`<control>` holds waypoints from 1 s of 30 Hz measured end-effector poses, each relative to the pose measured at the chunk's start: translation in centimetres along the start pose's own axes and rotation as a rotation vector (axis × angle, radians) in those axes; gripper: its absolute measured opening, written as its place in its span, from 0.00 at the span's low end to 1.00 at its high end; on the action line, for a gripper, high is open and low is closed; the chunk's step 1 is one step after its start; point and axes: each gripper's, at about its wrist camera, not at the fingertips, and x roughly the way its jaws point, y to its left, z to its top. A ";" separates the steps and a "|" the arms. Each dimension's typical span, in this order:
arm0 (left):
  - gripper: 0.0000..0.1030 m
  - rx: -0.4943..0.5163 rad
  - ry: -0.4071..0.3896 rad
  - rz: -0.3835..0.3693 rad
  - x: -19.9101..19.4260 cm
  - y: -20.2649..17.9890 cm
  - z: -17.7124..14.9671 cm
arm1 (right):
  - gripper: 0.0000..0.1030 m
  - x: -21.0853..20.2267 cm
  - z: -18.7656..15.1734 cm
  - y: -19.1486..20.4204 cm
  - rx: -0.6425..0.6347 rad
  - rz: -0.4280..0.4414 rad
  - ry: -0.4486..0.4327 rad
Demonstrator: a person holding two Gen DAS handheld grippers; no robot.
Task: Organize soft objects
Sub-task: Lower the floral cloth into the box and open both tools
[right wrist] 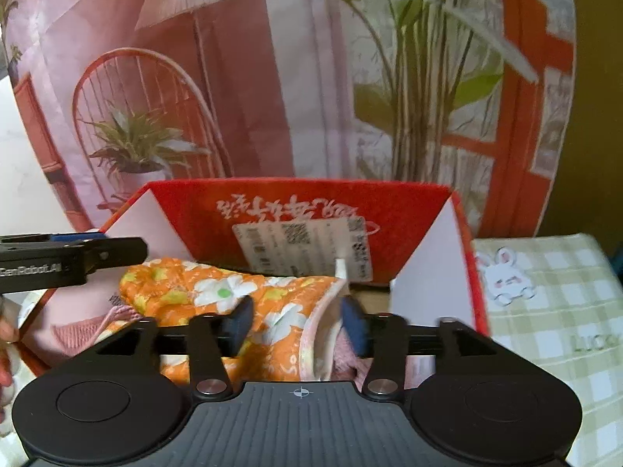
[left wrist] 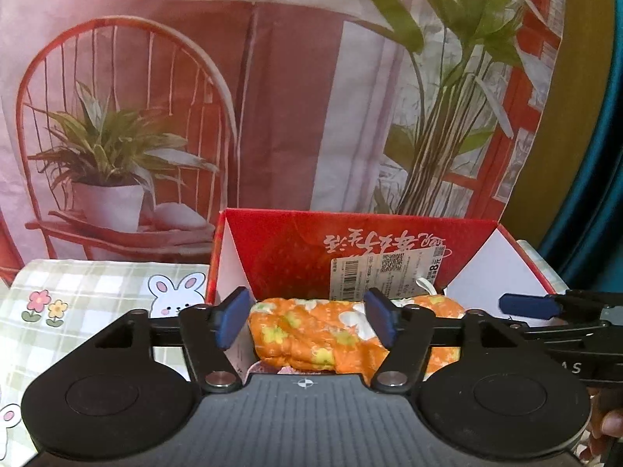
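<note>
An orange flowered cloth [left wrist: 311, 334] lies folded inside a red open-topped box [left wrist: 296, 249]. My left gripper [left wrist: 307, 321] is open, its blue pads on either side of the cloth's left part. My right gripper [right wrist: 298, 323] is open over the cloth's right end [right wrist: 272, 311], where a pale hem shows. A pink knitted item [right wrist: 113, 315] lies under the cloth in the box [right wrist: 311, 202]. Each gripper shows at the edge of the other's view.
A green checked tablecloth with rabbits [left wrist: 78, 295] covers the table [right wrist: 553, 311] on both sides of the box. A printed backdrop with a chair and plants [left wrist: 155, 116] hangs right behind the box. A white price label [left wrist: 389, 272] is stuck inside the box's back wall.
</note>
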 end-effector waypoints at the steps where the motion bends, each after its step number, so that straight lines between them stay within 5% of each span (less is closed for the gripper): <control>1: 0.77 0.003 -0.004 0.005 -0.3 0.0 0.0 | 0.59 -0.3 0.0 0.0 -0.003 -0.004 -0.005; 7: 0.98 0.021 -0.016 -0.005 -2.5 -0.5 0.0 | 0.86 -2.2 0.0 0.0 -0.033 -0.015 -0.035; 10: 1.00 0.031 -0.022 0.005 -3.8 -0.8 -0.3 | 0.98 -3.4 -0.2 0.0 -0.039 -0.018 -0.051; 30: 1.00 0.047 -0.005 0.063 -11.0 -2.5 -5.9 | 1.00 -10.2 -4.8 1.3 -0.109 -0.032 -0.100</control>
